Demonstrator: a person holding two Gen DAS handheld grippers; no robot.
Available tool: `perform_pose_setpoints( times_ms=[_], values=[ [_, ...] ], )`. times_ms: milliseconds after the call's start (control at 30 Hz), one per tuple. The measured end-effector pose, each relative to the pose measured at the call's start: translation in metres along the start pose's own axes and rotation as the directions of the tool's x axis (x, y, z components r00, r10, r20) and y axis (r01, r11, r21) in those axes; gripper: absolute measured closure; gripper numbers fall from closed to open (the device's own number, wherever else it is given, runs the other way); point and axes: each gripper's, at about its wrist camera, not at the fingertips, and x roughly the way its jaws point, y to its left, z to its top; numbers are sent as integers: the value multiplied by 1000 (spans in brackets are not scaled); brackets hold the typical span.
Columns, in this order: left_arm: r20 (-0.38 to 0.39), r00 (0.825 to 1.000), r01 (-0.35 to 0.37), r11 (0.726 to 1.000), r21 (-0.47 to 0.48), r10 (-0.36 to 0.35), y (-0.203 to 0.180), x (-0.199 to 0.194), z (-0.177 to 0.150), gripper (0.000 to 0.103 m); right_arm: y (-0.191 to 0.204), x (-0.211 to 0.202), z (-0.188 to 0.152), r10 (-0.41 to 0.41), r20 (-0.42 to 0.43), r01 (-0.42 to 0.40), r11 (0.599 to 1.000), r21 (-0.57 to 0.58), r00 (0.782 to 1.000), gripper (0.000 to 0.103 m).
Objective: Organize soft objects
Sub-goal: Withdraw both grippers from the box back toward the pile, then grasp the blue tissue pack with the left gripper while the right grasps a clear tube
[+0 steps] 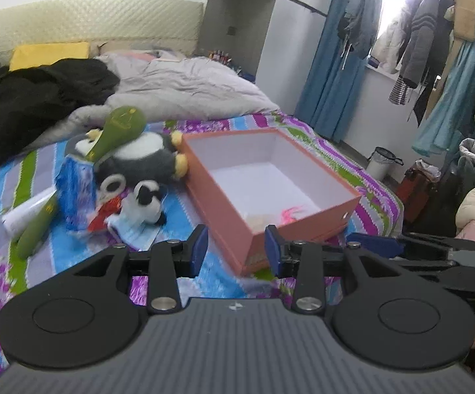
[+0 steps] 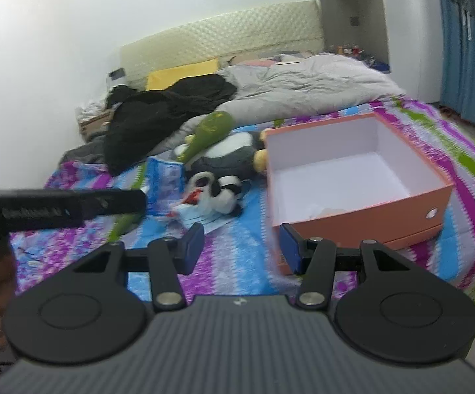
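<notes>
Hovering claws: left claw (image 1: 236, 251) and right claw (image 2: 242, 249) both hung over the striped bed (image 1: 40, 170), side by side, each tilted down toward it.
Left claw: jaws spread, nothing between the blue pads (image 1: 199, 246).
Right claw: jaws spread, nothing pinched; its right pad sat in front of the box's near corner in the right wrist view.
Box: an orange box (image 1: 224, 203), open, white inside, lay on the bed's right half; something pink (image 1: 290, 212) and a pale item showed in its near corner.
Soft toys: a grey penguin (image 1: 145, 157) lay just left of the box, feet touching its wall; a small panda (image 1: 145, 202) lay in front of it.
Other clutter: a green club (image 1: 119, 128) rested on the penguin; a blue pack (image 1: 75, 193) stood just left.
Bedding: a grey duvet (image 1: 184, 88) and black coat (image 1: 33, 105) were heaped behind.
</notes>
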Motion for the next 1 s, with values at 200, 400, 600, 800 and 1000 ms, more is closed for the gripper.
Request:
perform_pose_setpoints(
  times_ms=[200, 400, 600, 800, 1000],
  values=[
    [9, 999, -48, 998, -48, 48, 14, -30, -28, 58, 21, -2, -17, 40, -36, -41, 999, -8, 999, 49],
    [-3, 994, -105, 989, -105, 106, 36, -45, -49, 57, 36, 6, -28, 66, -72, -67, 998, -14, 995, 49],
    [-7, 984, -177, 966, -187, 179, 64, -39, -55, 57, 41, 26, -23, 98, -115, -101, 995, -25, 989, 49],
    [-52, 978, -210, 946, -247, 204, 95, -7, -54, 57, 42, 65, -16, 62, -163, -69, 997, -37, 985, 49],
    [-89, 969, -248, 923, -293, 232, 129, 32, -50, 57, 35, 109, -2, 105, -212, -108, 994, -3, 972, 49]
  ],
)
